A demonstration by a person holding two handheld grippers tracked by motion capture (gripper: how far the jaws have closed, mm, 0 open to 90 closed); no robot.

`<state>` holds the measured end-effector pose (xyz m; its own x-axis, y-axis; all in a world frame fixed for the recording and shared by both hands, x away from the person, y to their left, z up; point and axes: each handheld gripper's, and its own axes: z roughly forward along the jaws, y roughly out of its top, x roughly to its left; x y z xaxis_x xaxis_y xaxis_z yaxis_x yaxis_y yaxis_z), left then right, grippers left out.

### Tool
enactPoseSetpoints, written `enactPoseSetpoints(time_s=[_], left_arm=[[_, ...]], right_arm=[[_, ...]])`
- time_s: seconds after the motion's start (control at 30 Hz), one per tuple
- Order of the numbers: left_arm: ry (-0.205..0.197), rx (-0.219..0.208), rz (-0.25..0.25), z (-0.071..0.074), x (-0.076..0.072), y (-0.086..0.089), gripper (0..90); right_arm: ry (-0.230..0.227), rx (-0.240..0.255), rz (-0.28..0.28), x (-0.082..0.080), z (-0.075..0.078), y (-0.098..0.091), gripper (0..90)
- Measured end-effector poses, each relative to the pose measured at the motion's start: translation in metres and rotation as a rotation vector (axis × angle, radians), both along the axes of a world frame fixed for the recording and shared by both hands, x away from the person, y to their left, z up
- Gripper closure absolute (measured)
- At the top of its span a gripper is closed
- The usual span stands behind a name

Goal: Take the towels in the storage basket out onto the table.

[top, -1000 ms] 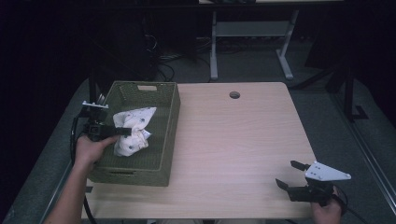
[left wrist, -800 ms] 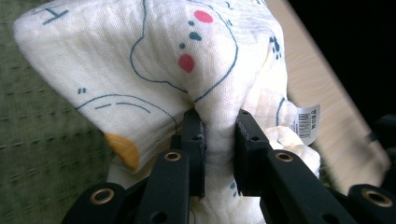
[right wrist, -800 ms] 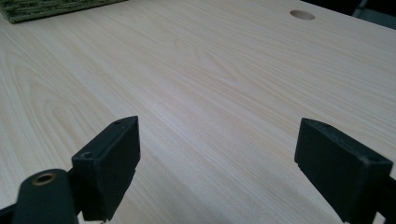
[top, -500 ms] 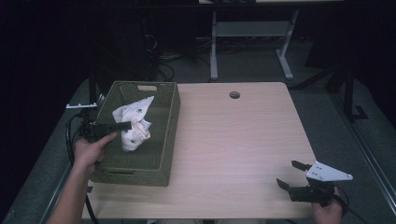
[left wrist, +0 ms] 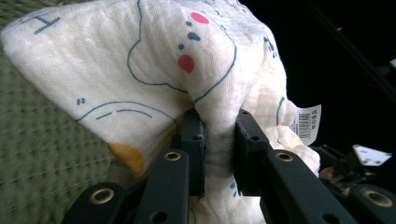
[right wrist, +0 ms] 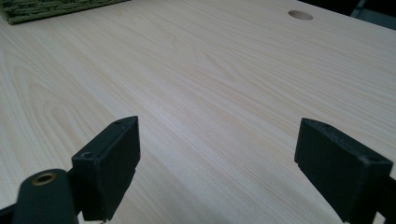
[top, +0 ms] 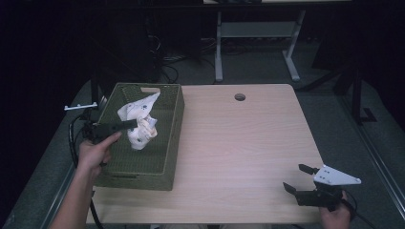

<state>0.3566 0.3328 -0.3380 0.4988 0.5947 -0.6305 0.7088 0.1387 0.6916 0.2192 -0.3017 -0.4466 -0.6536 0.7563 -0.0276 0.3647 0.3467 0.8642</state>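
A white cloth (top: 139,120) printed with blue outlines and red dots hangs bunched over the green woven basket (top: 168,143) at the table's left. My left gripper (top: 138,125) is shut on a fold of the cloth (left wrist: 154,60), whose barcode tag (left wrist: 308,122) dangles at the side. The cloth is lifted partly above the basket floor. My right gripper (top: 298,177) rests near the table's front right corner, jaws wide apart (right wrist: 217,154) with only bare wood between them.
The pale wooden table (top: 239,143) has a round cable hole (top: 239,97) at its back edge. A basket corner (right wrist: 42,9) lies far ahead of the right gripper. Desk legs and cables stand on the dark floor behind.
My left gripper has lifted the cloth up and toward the basket's back, and the cloth now hangs more drawn out. The right gripper has stayed put.
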Motion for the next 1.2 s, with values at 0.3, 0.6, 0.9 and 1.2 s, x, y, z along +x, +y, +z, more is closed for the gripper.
enactPoseSetpoints(time_s=[0.3,0.6,0.9,1.2], left_arm=[[-0.020,-0.007,-0.039,0.011,0.002,-0.016,76.6],[-0.044,-0.011,-0.070,0.021,0.004,-0.029,76.6],[-0.061,-0.008,-0.108,0.029,0.007,-0.048,76.6],[-0.073,-0.006,-0.149,0.036,0.012,-0.069,76.6]], right_arm=[[0.000,0.008,-0.001,0.001,0.000,0.000,14.0],[0.000,0.013,-0.004,0.001,-0.001,-0.001,14.0],[-0.010,0.013,-0.003,0.001,-0.001,-0.002,14.0],[-0.012,0.016,-0.004,0.001,0.000,-0.003,14.0]])
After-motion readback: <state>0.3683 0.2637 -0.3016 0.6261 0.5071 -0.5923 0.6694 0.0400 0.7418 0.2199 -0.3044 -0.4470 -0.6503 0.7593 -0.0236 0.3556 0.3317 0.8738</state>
